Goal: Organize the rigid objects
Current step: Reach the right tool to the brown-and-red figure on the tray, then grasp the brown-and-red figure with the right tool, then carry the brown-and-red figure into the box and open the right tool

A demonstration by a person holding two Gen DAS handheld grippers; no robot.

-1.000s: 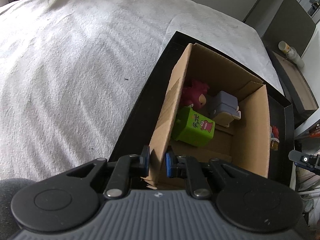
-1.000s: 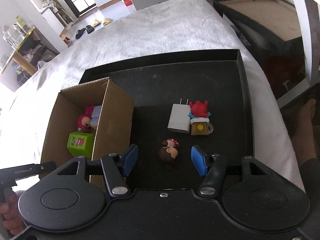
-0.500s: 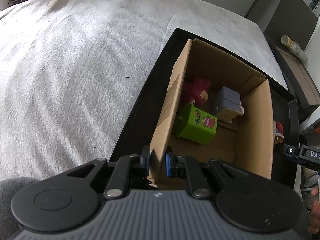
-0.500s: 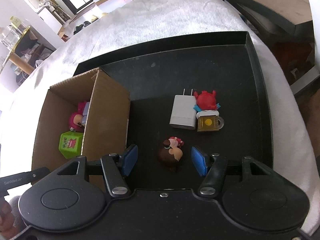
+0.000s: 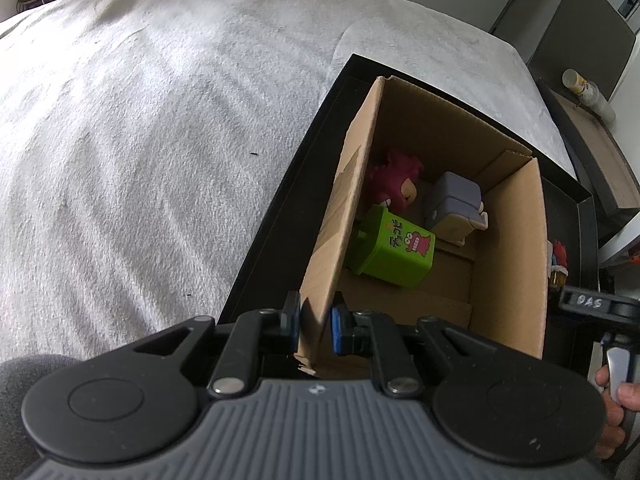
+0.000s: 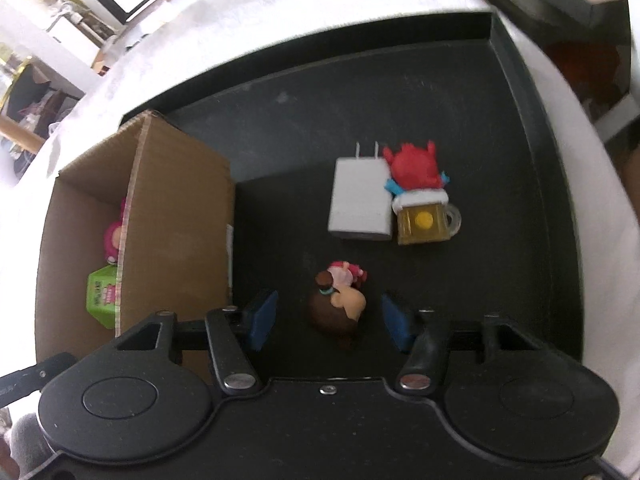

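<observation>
A cardboard box (image 5: pixel 508 248) stands in a black tray (image 6: pixel 400 92). Inside it lie a green block toy (image 5: pixel 394 250), a pink plush figure (image 5: pixel 394 178) and a grey figure (image 5: pixel 454 204). My left gripper (image 5: pixel 314 322) is shut on the box's near left wall. My right gripper (image 6: pixel 328 320) is open, low over the tray, with a brown-haired figurine (image 6: pixel 336 308) between its fingers. Beyond it lie a white charger plug (image 6: pixel 360 200) and a red figure in a beer mug (image 6: pixel 420 200). The box also shows in the right wrist view (image 6: pixel 176 216).
The tray rests on a grey-white bedspread (image 5: pixel 140 140). A dark side table (image 5: pixel 592 152) with a bottle stands at the far right. The right gripper's handle and a hand (image 5: pixel 612 384) show at the left wrist view's right edge.
My right gripper has come down and forward, so the brown-haired figurine now sits between its open fingers. My left gripper keeps its hold on the box wall.
</observation>
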